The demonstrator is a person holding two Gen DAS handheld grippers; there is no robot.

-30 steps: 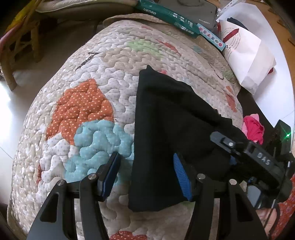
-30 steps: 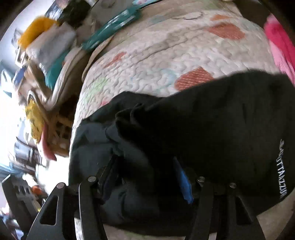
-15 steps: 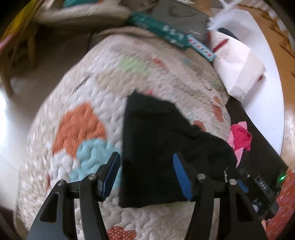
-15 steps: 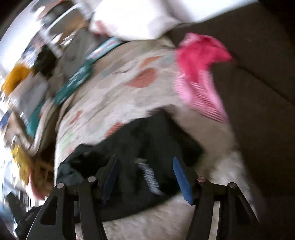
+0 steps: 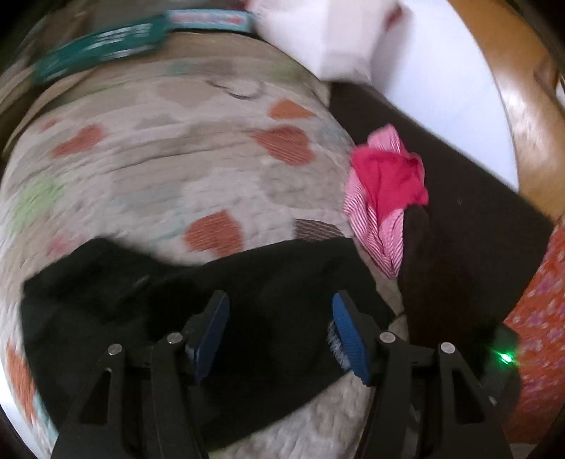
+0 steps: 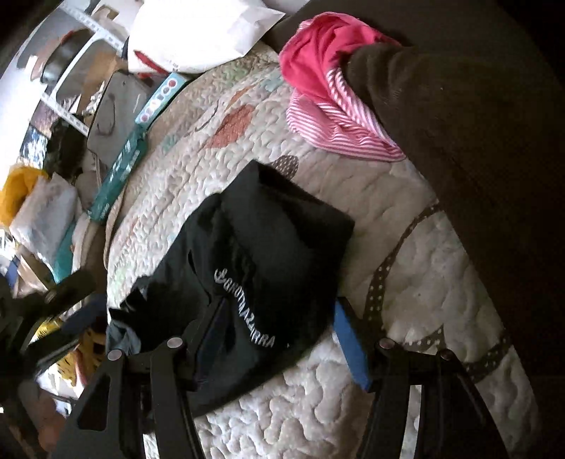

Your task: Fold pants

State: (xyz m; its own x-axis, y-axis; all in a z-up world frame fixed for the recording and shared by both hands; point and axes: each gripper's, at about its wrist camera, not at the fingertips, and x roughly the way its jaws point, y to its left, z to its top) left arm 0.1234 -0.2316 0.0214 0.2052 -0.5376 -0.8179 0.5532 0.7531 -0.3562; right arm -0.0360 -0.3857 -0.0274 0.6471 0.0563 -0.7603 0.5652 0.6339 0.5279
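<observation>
left gripper [image 5: 280,333]: my jaws stand apart above the black pants [image 5: 176,317], nothing clamped; I see blue pads either side with dark cloth lying below the gap, not pinched.
right gripper [image 6: 279,339]: jaws spread wide over the same garment, pads not pressing on it; white lettering on the cloth runs between them.
black pants [image 6: 268,247]: folded into a compact bundle, lying flat on the quilt [image 6: 353,406]; in my right view one corner points away from me, a looser rumpled end trails to the left edge of the bed.
quilt [image 5: 159,159]: cream, stitched, with orange heart patches and a pale green patch; my left view is motion-blurred so I can't read finer detail.
dotted strap [image 6: 381,282]: dark with light dots, curving across the quilt just right of the pants.
pink garment [image 6: 335,81]: crumpled, solid pink plus pink-white stripes, beyond the pants, apart from them, tucked against a brown cushion [image 6: 476,141].
pink garment in left view [image 5: 388,183]: right of quilt, at the cushion edge.
teal box [image 6: 120,173]: long, at the far quilt edge.
white bag [image 6: 197,31]: farthest back, beside the box.
</observation>
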